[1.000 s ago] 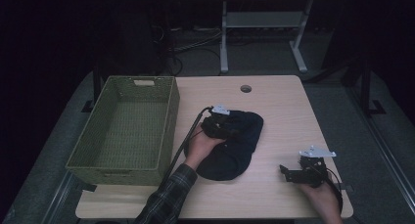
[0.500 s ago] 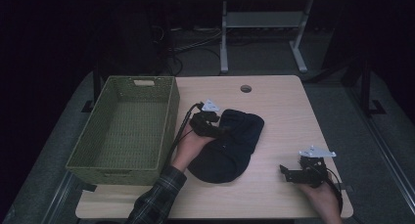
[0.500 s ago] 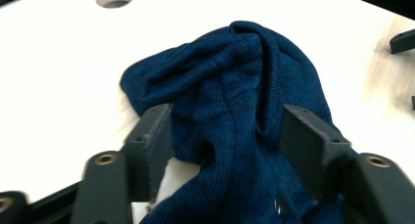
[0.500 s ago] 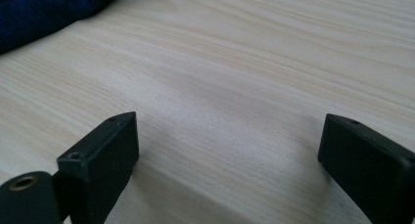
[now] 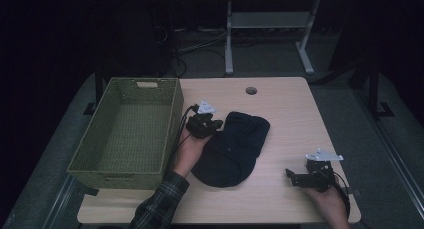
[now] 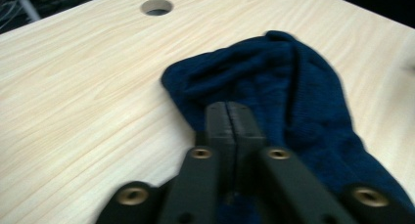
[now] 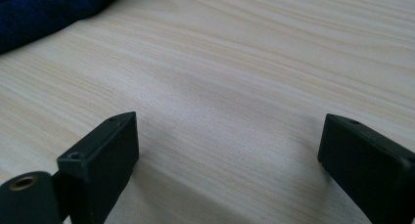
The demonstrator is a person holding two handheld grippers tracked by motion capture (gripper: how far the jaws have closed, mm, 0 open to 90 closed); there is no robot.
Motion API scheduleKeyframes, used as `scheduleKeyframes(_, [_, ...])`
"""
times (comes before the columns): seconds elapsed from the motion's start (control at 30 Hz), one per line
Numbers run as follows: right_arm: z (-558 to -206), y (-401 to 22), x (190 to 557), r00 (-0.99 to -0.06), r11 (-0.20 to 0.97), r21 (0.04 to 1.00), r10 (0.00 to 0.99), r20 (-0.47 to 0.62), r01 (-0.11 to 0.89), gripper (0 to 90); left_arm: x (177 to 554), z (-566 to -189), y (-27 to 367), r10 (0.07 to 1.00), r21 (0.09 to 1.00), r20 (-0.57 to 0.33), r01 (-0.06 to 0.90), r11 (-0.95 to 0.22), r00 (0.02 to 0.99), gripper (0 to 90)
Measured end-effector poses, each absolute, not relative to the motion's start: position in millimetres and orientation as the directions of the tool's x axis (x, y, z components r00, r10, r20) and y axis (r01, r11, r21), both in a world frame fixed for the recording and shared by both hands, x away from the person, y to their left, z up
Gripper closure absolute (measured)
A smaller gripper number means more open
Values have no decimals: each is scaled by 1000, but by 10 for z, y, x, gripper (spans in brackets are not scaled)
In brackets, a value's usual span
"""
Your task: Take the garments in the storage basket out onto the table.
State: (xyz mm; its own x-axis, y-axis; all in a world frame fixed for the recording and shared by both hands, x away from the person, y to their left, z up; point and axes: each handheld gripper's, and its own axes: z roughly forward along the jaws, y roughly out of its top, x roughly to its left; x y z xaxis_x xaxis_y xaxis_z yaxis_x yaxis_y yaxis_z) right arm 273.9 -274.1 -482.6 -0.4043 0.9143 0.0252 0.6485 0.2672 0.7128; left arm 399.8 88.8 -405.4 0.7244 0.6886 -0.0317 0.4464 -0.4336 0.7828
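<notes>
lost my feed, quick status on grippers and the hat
Left gripper fingers just closed, pinching navy hat. Right gripper open, idle over table. Basket alongside, nothing between.

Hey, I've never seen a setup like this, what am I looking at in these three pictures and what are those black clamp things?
A person sits at a wooden table and holds a hand-operated gripper in each hand; there is no robot arm. The high view looks down from above. The other two come from cameras riding on the grippers, looking along their black jaws. On the table lie a dark blue knit hat and an empty green basket at the left. The left gripper has just closed, its jaws together on a fold at the hat's edge. The right gripper rests near the table's right front, jaws wide apart over bare wood, holding nothing.
</notes>
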Motion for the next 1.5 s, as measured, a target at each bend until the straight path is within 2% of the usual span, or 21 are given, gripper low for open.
scheduleKeyframes(0.13, [-4826,-2741,2738,-405,267,713,914,26,649,77,4033,-4144,863,708,748,-22,482,-456,705,898])
scheduleKeyframes(0.37, [-4825,-2741,2738,-406,268,712,914,26,649,77,3974,-4231,868,690,700,-38,512,-498,723,898])
scheduleKeyframes(0.53, [-4825,-2740,2738,-405,267,713,914,26,649,77,3868,-4247,849,656,678,-46,506,-533,753,898])
scheduleKeyframes(1.1, [-4825,-2741,2739,-409,270,713,912,26,648,77,3484,-4368,712,514,652,-174,490,-579,840,890])
scheduleKeyframes(1.23, [-4824,-2739,2741,-408,268,712,912,28,649,77,3430,-4357,766,510,673,-151,467,-574,847,831])
scheduleKeyframes(1.5, [-4789,-2718,2776,-415,284,688,910,27,668,106,3373,-4287,967,543,703,-130,463,-540,830,628])
